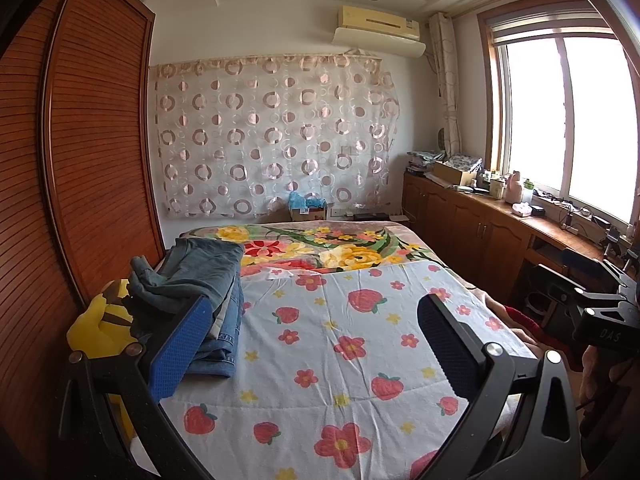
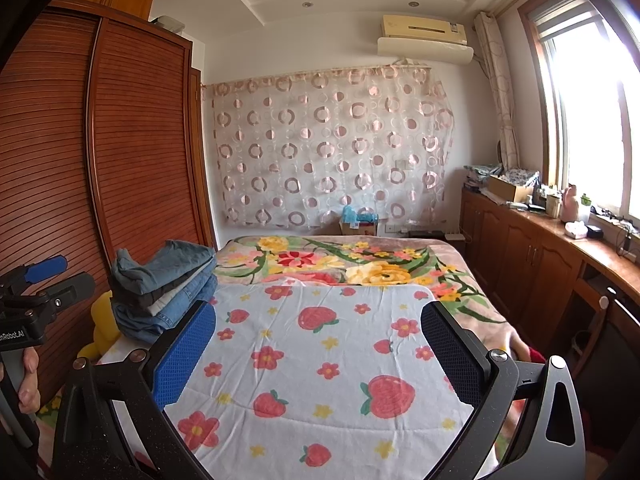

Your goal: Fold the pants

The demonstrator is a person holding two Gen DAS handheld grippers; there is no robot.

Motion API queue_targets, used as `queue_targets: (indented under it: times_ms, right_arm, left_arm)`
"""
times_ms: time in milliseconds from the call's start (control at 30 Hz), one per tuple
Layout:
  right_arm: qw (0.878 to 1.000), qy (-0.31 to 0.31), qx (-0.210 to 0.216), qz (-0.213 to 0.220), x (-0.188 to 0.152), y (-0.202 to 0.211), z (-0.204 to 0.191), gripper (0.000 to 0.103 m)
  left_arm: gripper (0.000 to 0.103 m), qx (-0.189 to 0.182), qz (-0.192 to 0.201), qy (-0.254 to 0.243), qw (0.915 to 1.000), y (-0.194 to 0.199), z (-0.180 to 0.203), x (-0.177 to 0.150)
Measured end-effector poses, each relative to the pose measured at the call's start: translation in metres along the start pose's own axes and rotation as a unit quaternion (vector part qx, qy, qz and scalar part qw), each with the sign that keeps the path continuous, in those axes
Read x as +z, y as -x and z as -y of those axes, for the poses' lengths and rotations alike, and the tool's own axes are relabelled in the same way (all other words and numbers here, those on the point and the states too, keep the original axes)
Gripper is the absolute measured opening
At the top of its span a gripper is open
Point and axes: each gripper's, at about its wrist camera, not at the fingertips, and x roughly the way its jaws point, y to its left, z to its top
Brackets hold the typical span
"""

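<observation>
A stack of folded jeans and pants (image 1: pixel 204 292) lies on the left edge of the bed, on the strawberry-print sheet (image 1: pixel 340 360). It also shows in the right wrist view (image 2: pixel 168 288). My left gripper (image 1: pixel 312 344) is open and empty above the sheet, its left finger (image 1: pixel 180 352) just in front of the stack. My right gripper (image 2: pixel 318 356) is open and empty above the sheet, to the right of the stack. The right gripper's body shows at the right edge of the left wrist view (image 1: pixel 600 312); the left gripper's body shows at the left edge of the right wrist view (image 2: pixel 36 304).
A yellow plush toy (image 1: pixel 100 320) sits between the bed and the wooden wardrobe (image 1: pixel 80 160) on the left. A floral blanket (image 1: pixel 320 248) covers the bed's far half. A wooden counter (image 1: pixel 520 220) with clutter runs along the window on the right.
</observation>
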Motion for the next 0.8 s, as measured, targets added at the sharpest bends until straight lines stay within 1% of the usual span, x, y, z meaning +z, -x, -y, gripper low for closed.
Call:
queue_targets:
  times_ms: [800]
  right_arm:
    - [1.000,-0.001,-0.001,0.000,-0.0011,-0.0006,0.0003,0.102]
  left_arm:
    - [0.103,-0.001,0.001,0.000,1.0000,0.0002,0.0016,-0.0018]
